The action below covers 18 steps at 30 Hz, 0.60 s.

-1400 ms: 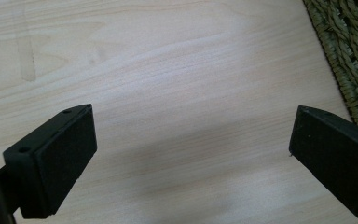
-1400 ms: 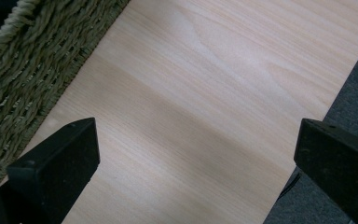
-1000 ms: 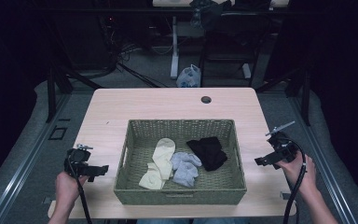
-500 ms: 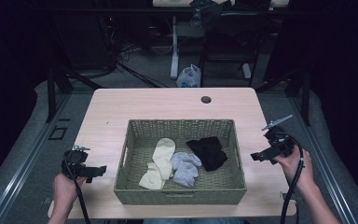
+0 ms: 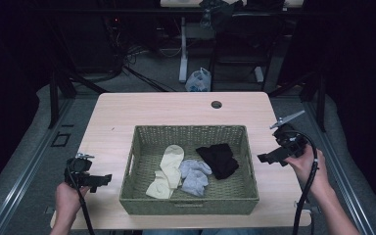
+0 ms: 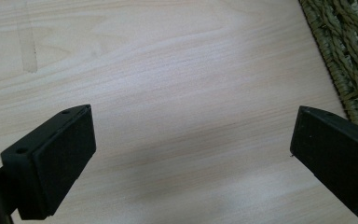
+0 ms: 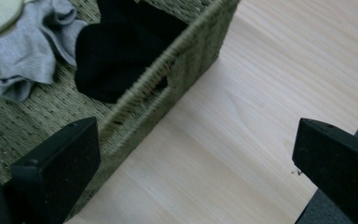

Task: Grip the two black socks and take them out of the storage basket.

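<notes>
- Midway across the pale wooden table (image 5: 142, 110), a green woven basket (image 5: 189, 204) holds three socks loose on its floor: a cream sock (image 5: 168, 170) at left, a grey sock (image 5: 194, 175) in the middle and a black sock (image 5: 219, 160) at right, the cream and grey touching, the black just beside the grey.
- Flanking the basket, the left gripper (image 5: 100, 180) and the right gripper (image 5: 264, 158) each sit outside a short wall, likely so either hand can reach in for a sock.
- Both sets of jaws stand wide apart and hold nothing.
- On the left, the hand (image 5: 67, 197) holds its tool low near the table's front edge, jaws aimed toward the basket wall.
- On the right, the hand (image 5: 304, 166) holds its tool higher, angled down and inward; its own camera looks over the basket rim (image 7: 168, 65) at the black sock (image 7: 121, 51), the nearest candidate for a pick.
</notes>
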{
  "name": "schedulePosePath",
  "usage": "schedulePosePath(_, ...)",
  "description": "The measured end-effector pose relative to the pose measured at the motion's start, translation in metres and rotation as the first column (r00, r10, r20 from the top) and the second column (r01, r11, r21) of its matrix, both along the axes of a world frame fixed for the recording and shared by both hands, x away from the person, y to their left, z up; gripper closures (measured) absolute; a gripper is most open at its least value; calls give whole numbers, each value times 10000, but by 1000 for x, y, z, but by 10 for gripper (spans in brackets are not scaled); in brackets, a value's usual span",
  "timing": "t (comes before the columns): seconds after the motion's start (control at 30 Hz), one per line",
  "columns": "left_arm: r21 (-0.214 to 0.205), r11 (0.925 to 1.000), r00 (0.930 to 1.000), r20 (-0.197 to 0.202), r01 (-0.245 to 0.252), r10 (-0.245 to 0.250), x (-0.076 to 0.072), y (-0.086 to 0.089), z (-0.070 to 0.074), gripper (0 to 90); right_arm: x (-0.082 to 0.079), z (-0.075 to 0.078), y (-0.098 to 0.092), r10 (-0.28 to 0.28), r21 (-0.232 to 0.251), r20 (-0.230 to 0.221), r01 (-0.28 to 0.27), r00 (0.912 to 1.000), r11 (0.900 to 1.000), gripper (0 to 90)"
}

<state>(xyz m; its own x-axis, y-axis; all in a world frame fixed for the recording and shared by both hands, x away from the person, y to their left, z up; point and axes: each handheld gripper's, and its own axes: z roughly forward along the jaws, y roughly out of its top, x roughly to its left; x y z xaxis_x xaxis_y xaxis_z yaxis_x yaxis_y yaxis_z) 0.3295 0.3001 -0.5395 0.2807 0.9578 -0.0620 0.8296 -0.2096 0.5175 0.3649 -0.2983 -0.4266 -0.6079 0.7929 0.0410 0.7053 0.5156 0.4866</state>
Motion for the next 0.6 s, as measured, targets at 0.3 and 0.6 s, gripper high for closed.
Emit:
schedulePosePath(0.3, -23, 10000, 10000, -57, 30, -30, 0, 0, -1, 5, 6, 21, 31, 672, 38, 197, -673, 9975, 9977, 5)
schedulePosePath(0.6, -11, 10000, 9999, -91, 94, -94, 1, 0, -1, 4, 18, 20, 71, 1310, -384, -81, -1312, 9914, 9906, 0)
